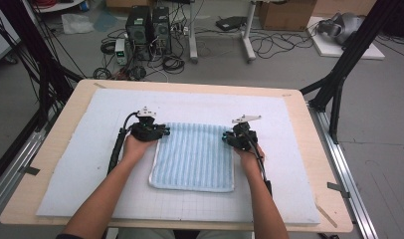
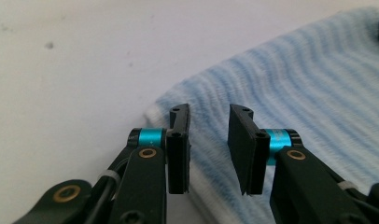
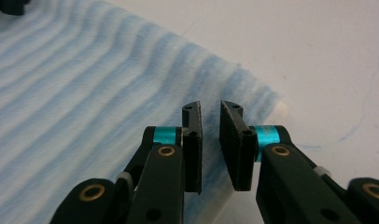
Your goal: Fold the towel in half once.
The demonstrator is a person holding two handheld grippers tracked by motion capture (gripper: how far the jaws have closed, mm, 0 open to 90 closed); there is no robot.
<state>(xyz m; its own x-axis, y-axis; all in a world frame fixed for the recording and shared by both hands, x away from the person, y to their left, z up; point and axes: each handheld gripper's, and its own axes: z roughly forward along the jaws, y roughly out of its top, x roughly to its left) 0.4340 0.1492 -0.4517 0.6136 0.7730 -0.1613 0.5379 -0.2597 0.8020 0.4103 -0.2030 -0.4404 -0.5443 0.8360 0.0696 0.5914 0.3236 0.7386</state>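
On the mat [image 1: 115, 119], both tongs flank a folded towel [image 1: 192, 157].

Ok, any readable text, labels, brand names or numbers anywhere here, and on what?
None can be read.
The towel, the left gripper and the right gripper show no print.
The computer towers on the floor are too small and blurred for any label.

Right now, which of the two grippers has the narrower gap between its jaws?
The right gripper, at the towel's far right corner. Its jaws stand nearly together, while the left gripper at the far left corner shows a clearly wider gap.
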